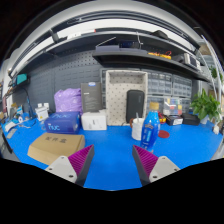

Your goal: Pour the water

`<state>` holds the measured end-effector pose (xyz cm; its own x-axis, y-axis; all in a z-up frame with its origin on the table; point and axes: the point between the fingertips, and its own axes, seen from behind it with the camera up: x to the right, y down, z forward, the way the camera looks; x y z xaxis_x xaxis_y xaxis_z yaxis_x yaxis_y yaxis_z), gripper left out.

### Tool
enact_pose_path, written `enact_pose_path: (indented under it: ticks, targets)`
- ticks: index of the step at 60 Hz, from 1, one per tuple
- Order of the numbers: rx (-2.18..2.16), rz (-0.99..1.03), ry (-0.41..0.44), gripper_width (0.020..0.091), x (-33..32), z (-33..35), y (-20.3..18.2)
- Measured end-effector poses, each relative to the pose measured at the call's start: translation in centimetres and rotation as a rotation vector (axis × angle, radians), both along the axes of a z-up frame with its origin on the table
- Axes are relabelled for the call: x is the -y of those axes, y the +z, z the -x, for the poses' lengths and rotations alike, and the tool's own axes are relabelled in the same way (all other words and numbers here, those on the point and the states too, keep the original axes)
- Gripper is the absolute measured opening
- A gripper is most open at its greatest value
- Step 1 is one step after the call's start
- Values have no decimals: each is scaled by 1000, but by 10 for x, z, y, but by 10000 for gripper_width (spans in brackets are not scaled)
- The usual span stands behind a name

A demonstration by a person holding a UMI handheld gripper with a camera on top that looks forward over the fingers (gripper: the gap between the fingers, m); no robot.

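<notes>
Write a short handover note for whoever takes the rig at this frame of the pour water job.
Hand-held gripper: open, empty, over the blue table.
Blue bottle: upright on the table, beyond the right finger, untouched.
White cup: just left of the bottle, close beside it; contact cannot be told.
Cardboard box: beyond the left finger.
Done: nothing visible yet.
Left: probably grasp the bottle and pour into the cup.

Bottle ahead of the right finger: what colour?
Blue, with a lighter label; the bottle stands on the blue table, beyond the open gripper. Gripper view shows it.
</notes>
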<state>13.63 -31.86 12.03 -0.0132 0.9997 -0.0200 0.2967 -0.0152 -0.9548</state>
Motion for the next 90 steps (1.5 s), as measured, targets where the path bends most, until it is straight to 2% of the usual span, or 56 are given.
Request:
enact_pose_path:
  ticks: [15, 24, 32, 48, 54, 56, 59, 62, 70, 71, 72, 74, 75, 84, 90]
  targets:
    - [25, -26, -143, 780, -77, -1, -24]
    - [25, -25, -169, 770, -113, 20, -33]
    - [15, -22, -141, 772, -130, 55, -35]
    - [-20, 9, -2, 760, -124, 121, -34]
    - [-50, 21, 52, 695, -116, 131, -34]
    - [-61, 23, 67, 646, -114, 133, -33]
    - [-73, 11, 68, 612, -118, 134, -34]
    - [-78, -9, 64, 533, -121, 134, -38]
    - [-84, -16, 93, 452, -119, 132, -38]
    - [-81, -17, 99, 479, -117, 131, -39]
    - [-76, -15, 104, 411, -116, 131, -39]
    - [-70, -16, 105, 433, -115, 131, -40]
    - [-64, -17, 102, 383, -115, 130, -41]
    - [-32, 14, 91, 383, -100, 132, -37]
    - [-45, 85, 80, 383, -73, 141, -17]
